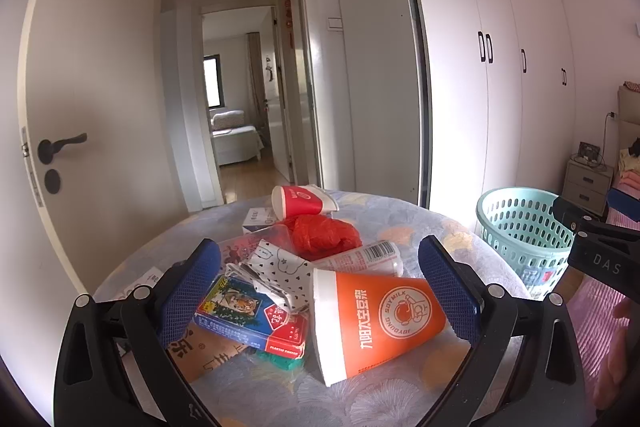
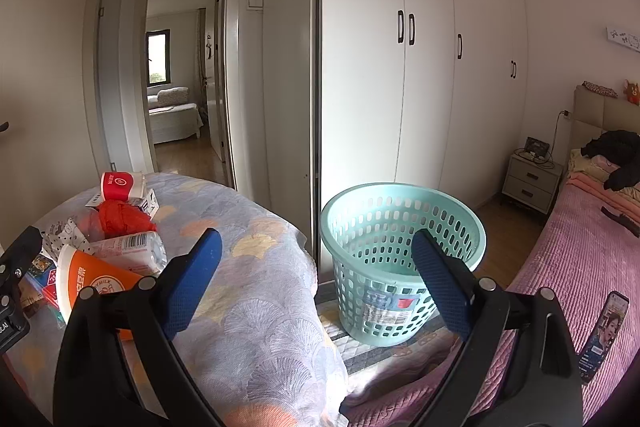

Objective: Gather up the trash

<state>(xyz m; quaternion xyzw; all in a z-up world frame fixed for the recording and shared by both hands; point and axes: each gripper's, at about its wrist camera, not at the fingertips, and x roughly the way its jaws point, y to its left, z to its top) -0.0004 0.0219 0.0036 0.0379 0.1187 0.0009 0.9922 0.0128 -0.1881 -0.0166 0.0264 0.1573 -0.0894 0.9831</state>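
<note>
The left gripper (image 1: 320, 287) is spread wide and grasps nothing; its blue pads flank an orange paper cup (image 1: 376, 323) that lies on its side, white rim toward the camera, printed with a round "SOYMILK" badge and white characters. Left of the orange cup lies a blue card box (image 1: 244, 315) with a tiger picture, and a crumpled white wrapper (image 1: 280, 273) with small black hearts rests against the cup's rim. Just behind the cup is a clear plastic bottle (image 1: 368, 257) with a barcode label, then a bunched red plastic bag (image 1: 324, 233), and farthest back a red-and-white paper cup (image 1: 300, 201) tipped over. All of it sits heaped on a tabletop (image 1: 420, 223) draped in a pale fan-patterned cloth.

The right gripper (image 2: 316, 287) is likewise released and bare. Right of the orange cup (image 2: 96, 279), off the tabletop's edge, stands an upright mint-green perforated basket (image 2: 400, 227) with a flattened labelled wrapper (image 2: 384, 303) inside at the bottom.
</note>
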